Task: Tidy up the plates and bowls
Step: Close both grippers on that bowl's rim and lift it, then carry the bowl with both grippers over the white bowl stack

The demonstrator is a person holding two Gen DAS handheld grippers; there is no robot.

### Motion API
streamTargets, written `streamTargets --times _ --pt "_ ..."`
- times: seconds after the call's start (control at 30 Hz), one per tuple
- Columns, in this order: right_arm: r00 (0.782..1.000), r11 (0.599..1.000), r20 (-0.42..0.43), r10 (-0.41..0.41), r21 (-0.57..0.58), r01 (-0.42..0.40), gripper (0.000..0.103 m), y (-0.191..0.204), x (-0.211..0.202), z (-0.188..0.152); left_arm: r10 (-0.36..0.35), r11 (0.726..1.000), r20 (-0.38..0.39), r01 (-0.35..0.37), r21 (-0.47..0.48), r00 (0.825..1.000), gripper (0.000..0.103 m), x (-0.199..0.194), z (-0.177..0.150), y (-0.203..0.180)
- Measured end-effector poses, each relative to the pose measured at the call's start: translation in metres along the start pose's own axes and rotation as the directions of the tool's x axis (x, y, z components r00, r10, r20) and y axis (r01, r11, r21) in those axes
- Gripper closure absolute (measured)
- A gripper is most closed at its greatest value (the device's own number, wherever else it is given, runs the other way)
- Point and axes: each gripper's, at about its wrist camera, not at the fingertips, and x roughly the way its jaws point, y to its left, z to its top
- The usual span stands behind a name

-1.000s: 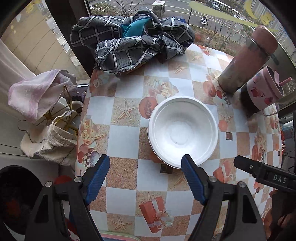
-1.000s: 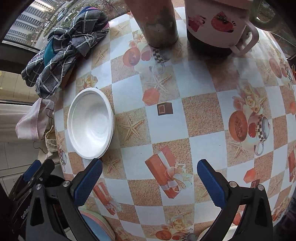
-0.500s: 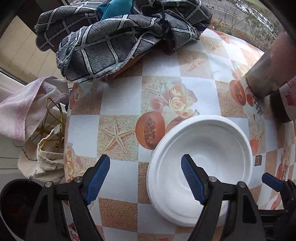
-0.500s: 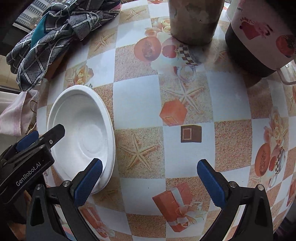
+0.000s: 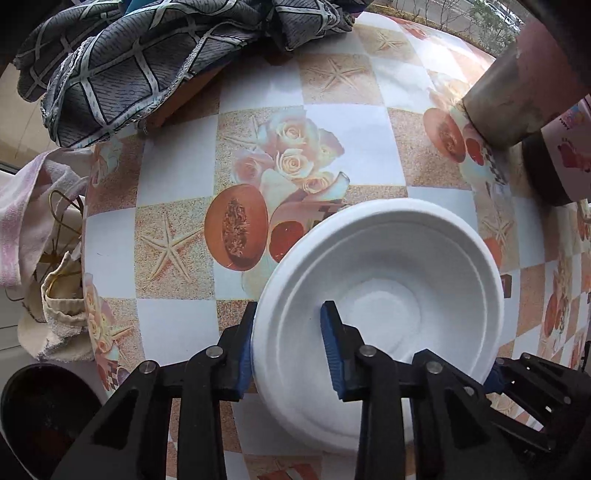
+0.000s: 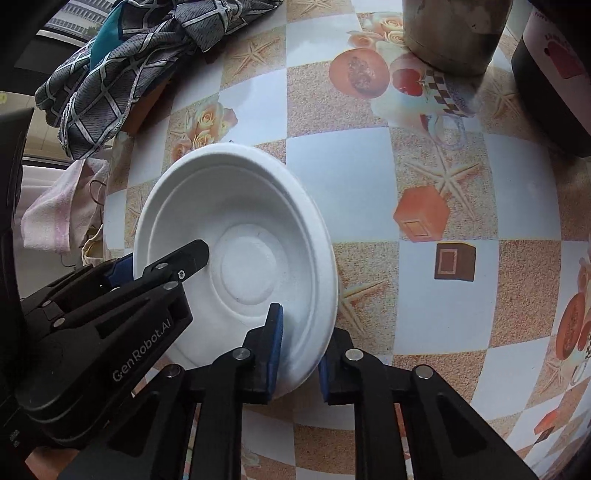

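Two grippers have hold of one white bowl (image 5: pixel 380 295), which sits on the patterned tablecloth (image 5: pixel 177 170) in the lower middle of both wrist views; the left gripper (image 5: pixel 288 347) has just been closing and its blue pads now pinch the bowl's left rim, one pad outside, one inside; the right gripper (image 6: pixel 299 347) has just clamped down on the opposite rim at the bottom of its frame. The bowl looks like thin foam or moulded pulp, so I judge it very light, a little flexible and easy to dent; the wide flat rim is the sensible place to hold, gently, since a hard squeeze could crease it. A checked cloth (image 5: pixel 129 62) lies bunched at upper left; a tall flask (image 6: pixel 454 33) stands at upper right, well apart from the bowl.
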Motion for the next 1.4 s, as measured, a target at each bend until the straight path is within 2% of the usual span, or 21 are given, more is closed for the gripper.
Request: streamTargets --times 0.13,0.33,0.67,0.87,1.2,1.27,1.4 --pt "0.998 1.000 -0.068 -0.007 0.002 0.007 0.084 -0.009 0.002 -0.018 0.003 0.999 -0.010 -0.002 0.042 1.000 0.067 -0.003 -0.029 -0.018" --pt "0.987 0.999 -0.156 -0.022 0.039 0.028 0.084 -0.023 0.004 -0.066 0.009 0.994 -0.029 -0.006 0.108 1.000 0.067 -0.008 -0.093 -0.049" --pt "0.976 0.996 -0.215 -0.048 0.067 0.064 0.084 -0.026 0.012 -0.141 -0.023 0.995 -0.107 0.033 0.093 0.994 0.067 -0.007 -0.181 -0.065" --pt "0.973 0.994 -0.223 -0.059 0.077 0.078 0.084 -0.025 0.015 -0.165 -0.037 0.992 -0.122 0.051 0.112 0.992 0.067 -0.005 -0.227 -0.073" --pt "0.977 0.991 -0.211 -0.040 0.115 0.065 0.083 -0.043 0.005 -0.206 -0.037 0.986 -0.141 0.060 0.157 0.989 0.067 -0.007 -0.275 -0.095" --pt "0.980 0.992 -0.195 -0.050 0.103 0.071 0.083 -0.042 0.002 -0.223 -0.037 0.984 -0.132 0.060 0.168 0.991 0.067 -0.013 -0.284 -0.100" --pt "0.987 0.993 -0.141 -0.072 0.082 0.085 0.083 -0.036 -0.022 -0.234 -0.043 0.981 -0.089 0.059 0.185 0.995 0.067 -0.038 -0.294 -0.108"
